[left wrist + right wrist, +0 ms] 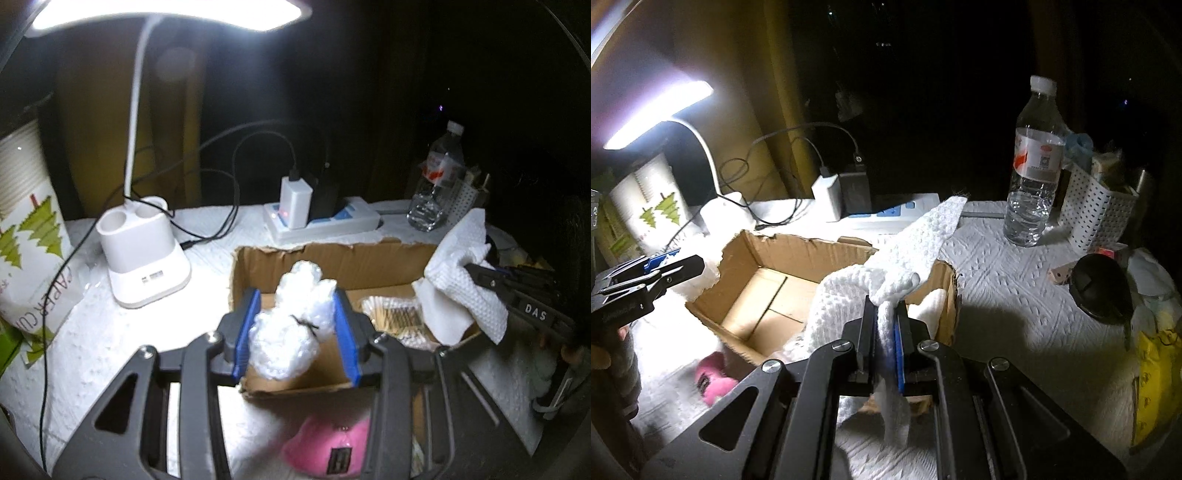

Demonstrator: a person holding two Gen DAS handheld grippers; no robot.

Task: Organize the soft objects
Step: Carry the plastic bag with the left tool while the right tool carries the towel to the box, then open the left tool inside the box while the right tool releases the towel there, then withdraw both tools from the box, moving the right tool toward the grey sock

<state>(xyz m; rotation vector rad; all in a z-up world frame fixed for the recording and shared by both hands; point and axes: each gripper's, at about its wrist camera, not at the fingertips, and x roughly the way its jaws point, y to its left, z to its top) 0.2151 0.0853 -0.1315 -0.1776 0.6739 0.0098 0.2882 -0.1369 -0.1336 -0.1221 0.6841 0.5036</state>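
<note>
My left gripper [297, 308] is shut on a clear bag of white cotton balls [291, 332], tied with a black twist, held over the near edge of an open cardboard box [332, 258]. My right gripper [886, 317] is shut on a white waffle-textured cloth [916, 247] that drapes over the box's [757, 266] right wall. In the left wrist view the cloth [458, 291] and right gripper [476, 271] sit at the box's right side. A packet of cotton swabs [395, 317] lies inside the box. The left gripper [665, 271] shows at the far left in the right wrist view.
A pink soft object [332, 446] lies in front of the box, also seen in the right wrist view [711, 380]. A white desk lamp [144, 251], power strip with chargers [321, 218], water bottle [1034, 173], white perforated basket [1097, 214], paper-cup sleeve [26, 229], black lid [1104, 288] and yellow bag [1156, 376] surround it.
</note>
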